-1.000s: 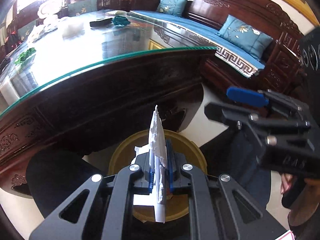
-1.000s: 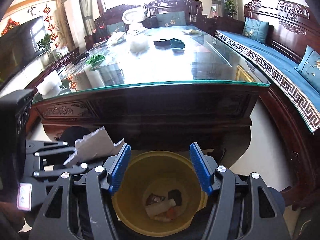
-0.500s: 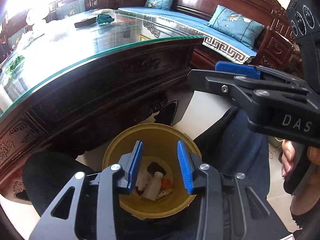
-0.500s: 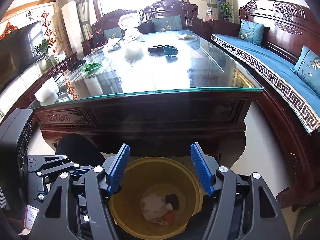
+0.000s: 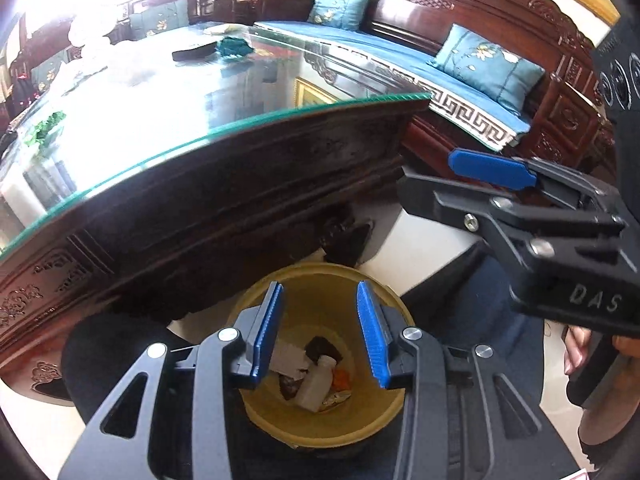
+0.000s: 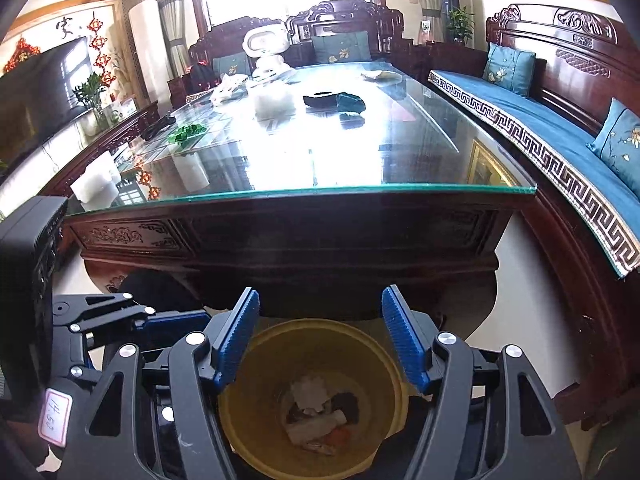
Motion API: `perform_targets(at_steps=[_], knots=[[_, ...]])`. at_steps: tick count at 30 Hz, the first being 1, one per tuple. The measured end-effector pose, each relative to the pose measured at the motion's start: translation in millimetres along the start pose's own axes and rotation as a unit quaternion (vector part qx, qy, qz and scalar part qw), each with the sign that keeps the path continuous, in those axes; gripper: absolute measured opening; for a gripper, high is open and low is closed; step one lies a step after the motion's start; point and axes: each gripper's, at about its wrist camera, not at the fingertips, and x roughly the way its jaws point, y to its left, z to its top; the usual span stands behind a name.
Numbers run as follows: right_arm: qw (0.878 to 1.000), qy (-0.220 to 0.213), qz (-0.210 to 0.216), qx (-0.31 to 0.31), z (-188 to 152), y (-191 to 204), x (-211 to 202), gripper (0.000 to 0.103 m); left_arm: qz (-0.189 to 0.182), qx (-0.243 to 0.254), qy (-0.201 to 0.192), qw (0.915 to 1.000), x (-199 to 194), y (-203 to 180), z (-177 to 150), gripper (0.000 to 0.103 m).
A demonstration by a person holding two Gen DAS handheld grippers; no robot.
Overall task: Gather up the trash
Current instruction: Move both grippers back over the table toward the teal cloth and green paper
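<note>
Carved dark-wood living room, daylight flaring off a glass-topped table (image 6: pixel 360 160) flanked by a blue-cushioned bench (image 6: pixel 560 136). Below the table's near edge, on pale floor, a yellow bin (image 5: pixel 320 428) (image 6: pixel 384 432). Directly above its mouth, left gripper (image 5: pixel 320 332), blue pads spread apart and empty. Beside it, right gripper (image 6: pixel 320 336), likewise spread wide with nothing between the pads, also poised over the bin opening; seen side-on at the right of the left wrist view (image 5: pixel 492 172). At the bottom of the bin, collected trash: torn white paper (image 5: pixel 290 362) (image 6: pixel 308 394), a small white bottle (image 5: pixel 318 384) (image 6: pixel 316 426) lying on its side, a dark scrap (image 5: pixel 322 348) (image 6: pixel 346 402) and an orange bit (image 5: pixel 342 378) (image 6: pixel 340 436), all heaped together. Farther back on the glass, well apart from both grippers: green leafy scrap (image 6: pixel 186 134), crumpled white wad (image 6: pixel 274 100), white block (image 6: pixel 96 180) at the left edge, black item (image 6: pixel 320 100) touching a teal crumpled piece (image 6: pixel 350 102).
</note>
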Motion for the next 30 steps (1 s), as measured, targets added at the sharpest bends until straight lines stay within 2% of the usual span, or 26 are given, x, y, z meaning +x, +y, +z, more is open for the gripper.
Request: perform_targets(at_steps=[4,10,13,15,18,22,24,30], knots=[[1.0,-0.006,0.004,-0.006,14,4,3,0.067,0.014,-0.013,-0.015,0.9997,-7,15,15,0.04],[0.999,-0.026,0.016,-0.019,51,14,9,0.067,0.053,-0.037,-0.059,0.9962,-26,47,50,0.05],[0.999,-0.038,0.019,-0.028,75,19,16,0.067,0.07,-0.049,-0.081,0.993,-33,64,71,0.058],[0.998,-0.043,0.028,-0.028,93,21,25,0.067,0.087,-0.061,-0.096,0.9897,-36,77,86,0.07],[0.998,-0.045,0.036,-0.027,118,22,39,0.067,0.107,-0.081,-0.118,0.984,-38,98,110,0.077],[0.998,-0.045,0.037,-0.032,150,22,61,0.067,0.135,-0.104,-0.125,0.9775,-25,125,141,0.083],[0.998,-0.043,0.033,-0.033,168,20,77,0.067,0.138,-0.112,-0.12,0.9768,-14,137,156,0.092],[0.999,-0.028,0.026,-0.02,208,8,125,0.068,0.155,-0.133,-0.117,0.9719,14,167,194,0.099]])
